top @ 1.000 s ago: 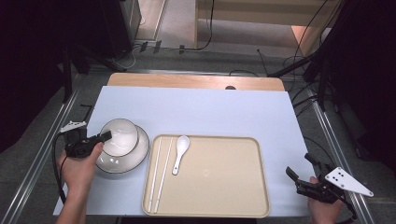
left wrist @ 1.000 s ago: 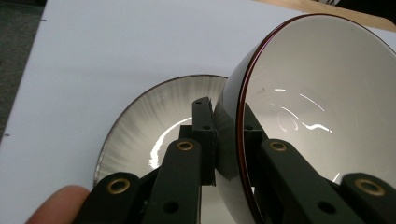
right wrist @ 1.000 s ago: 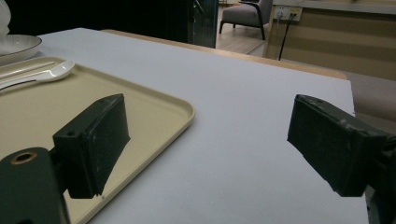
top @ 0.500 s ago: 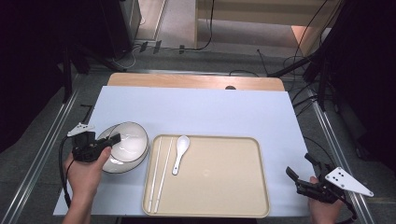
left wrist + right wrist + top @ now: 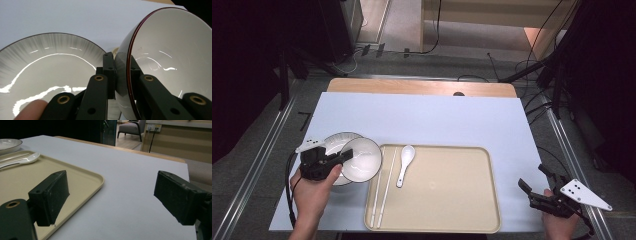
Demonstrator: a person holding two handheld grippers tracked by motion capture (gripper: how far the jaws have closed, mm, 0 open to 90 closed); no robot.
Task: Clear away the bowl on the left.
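A: High view is showing the left gripper (image 5: 343, 159) clamping the rim of the white bowl (image 5: 360, 159), which is hanging tilted over the right part of the grey-rimmed plate (image 5: 333, 142), right beside the tray (image 5: 462, 210).

B: So how is the grip looking up close?

A: Left gripper view is showing the jaws nearly closed, one pad pressing the bowl's outer wall, the other sitting inside the red-edged rim. The bowl is leaning on its side, clear of the plate below it.

B: And the other hand?

A: The right gripper (image 5: 539, 187) is resting near the table's right corner with its jaws standing wide apart and nothing between them.

B: How far along would you say things are?

A: I am judging it as partway. The chopsticks (image 5: 382, 185) and the white spoon (image 5: 404, 164) are already lying at the left end of the tray, and most of the tray is bare. The bowl is lifted but not yet set down, and the plate is sitting on the table outside the tray, so both seem left to place.
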